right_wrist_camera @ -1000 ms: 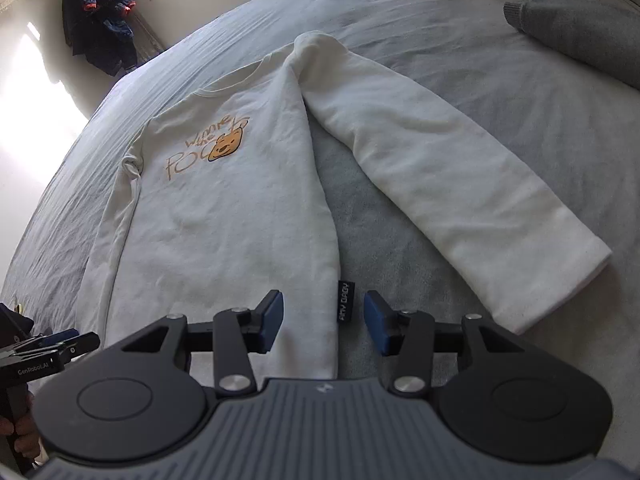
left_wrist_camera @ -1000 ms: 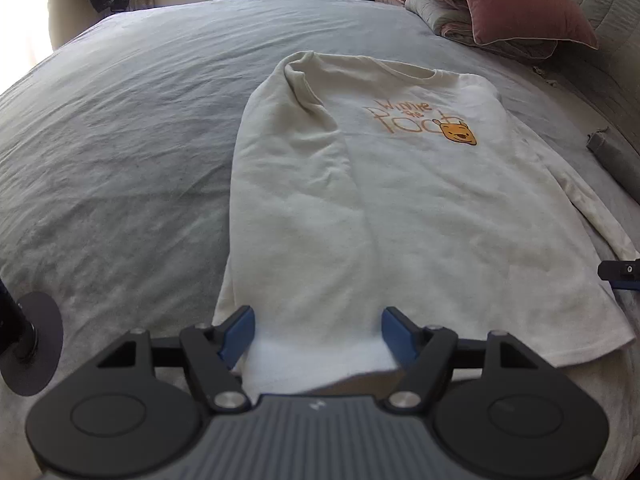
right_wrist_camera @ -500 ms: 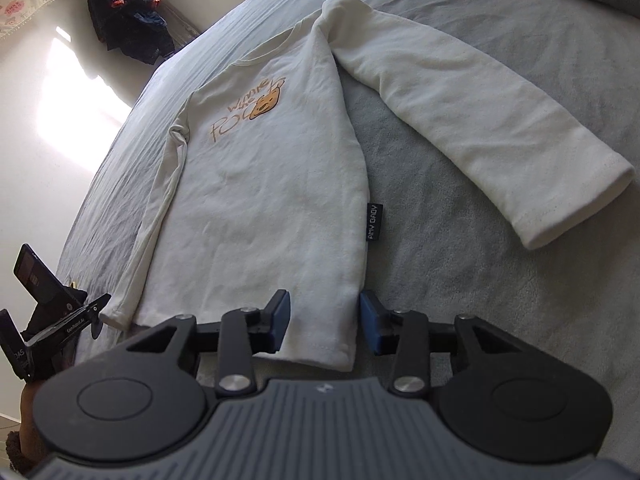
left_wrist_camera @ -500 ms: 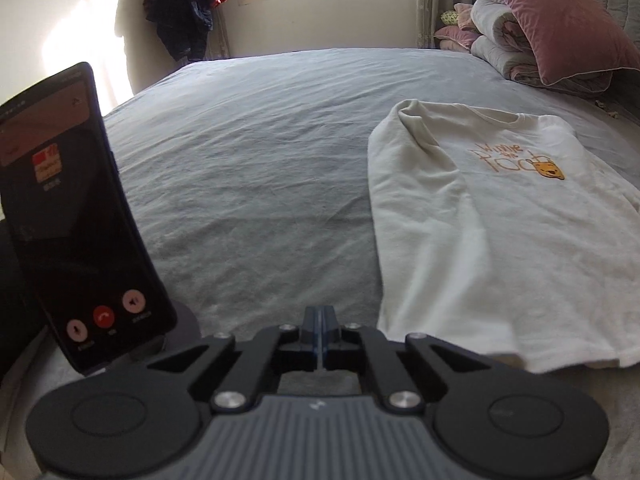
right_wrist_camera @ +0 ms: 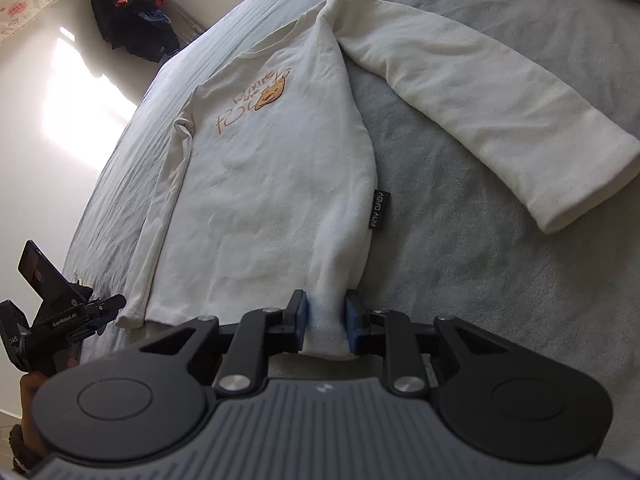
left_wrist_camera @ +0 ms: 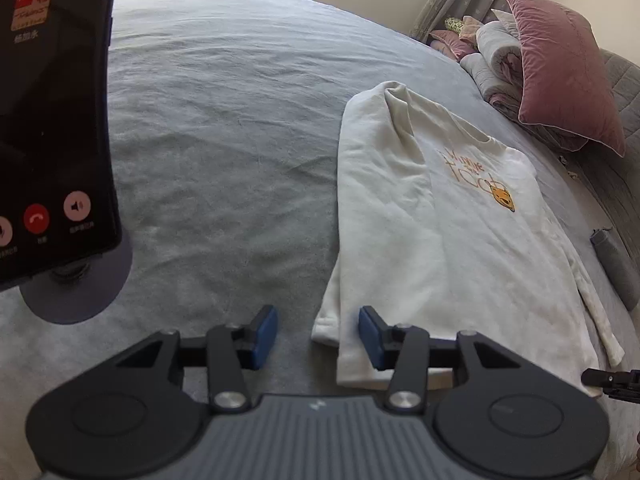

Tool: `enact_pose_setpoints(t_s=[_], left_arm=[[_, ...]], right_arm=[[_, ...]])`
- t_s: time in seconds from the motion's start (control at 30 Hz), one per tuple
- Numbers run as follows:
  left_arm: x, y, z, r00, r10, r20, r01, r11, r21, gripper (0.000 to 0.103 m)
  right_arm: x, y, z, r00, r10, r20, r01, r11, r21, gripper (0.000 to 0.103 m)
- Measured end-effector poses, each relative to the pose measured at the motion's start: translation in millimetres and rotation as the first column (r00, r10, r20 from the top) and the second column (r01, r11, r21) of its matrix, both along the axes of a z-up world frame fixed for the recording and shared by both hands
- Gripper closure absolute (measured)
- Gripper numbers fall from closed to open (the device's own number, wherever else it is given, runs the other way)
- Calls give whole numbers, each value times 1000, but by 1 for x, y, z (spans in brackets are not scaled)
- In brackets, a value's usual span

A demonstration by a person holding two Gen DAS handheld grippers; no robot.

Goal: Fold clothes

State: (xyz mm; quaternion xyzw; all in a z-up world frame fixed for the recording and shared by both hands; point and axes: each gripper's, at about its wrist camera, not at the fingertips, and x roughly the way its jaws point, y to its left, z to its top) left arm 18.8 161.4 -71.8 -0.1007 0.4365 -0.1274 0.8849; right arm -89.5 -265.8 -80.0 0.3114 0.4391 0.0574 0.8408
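Shirt: a cream long-sleeved shirt with an orange bear print is lying flat on the bed, front up; one sleeve is spreading out to the side, the other is lying folded along the body.
Label: a small black tag is sticking out of the side seam.
Right gripper: its jaws have just been closing and are now pinching the bottom corner of the shirt's hem.
Left gripper: its jaws have just been opening and are standing apart, with the other hem corner lying between them but not pressed.
Bed: a grey sheet is covering it, slightly wrinkled.
Room: sunlight is falling on the pale wall; dark clothes are hanging there.
Only left view: pink pillow, folded blankets, a phone on a stand.
Only right view: the spread sleeve and the tag.
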Motion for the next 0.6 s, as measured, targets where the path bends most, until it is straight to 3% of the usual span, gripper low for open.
enact_pose_setpoints(t_s=[0.07,0.13,0.3,0.4,0.6], left_arm=[[0,-6,0,1000,-25,1,25,1000,-9,88],[-3,-9,6,999,-32,18,32,999,1,94],[-23,-15,34,991,-104,78,105,994,-7,95],[-38,-16,46,980,-188,72,191,980,-45,95],[-60,-26,50,940,-341,31,341,940,-8,95]], right_arm=[[0,0,1,1000,-11,1,11,1000,-1,95],[-1,-1,4,1000,-22,8,22,1000,1,96],[-11,-8,30,996,-32,81,35,999,-33,96],[-20,-15,48,992,-43,116,52,996,-78,96],[-40,-29,66,994,-40,104,53,990,-129,96]])
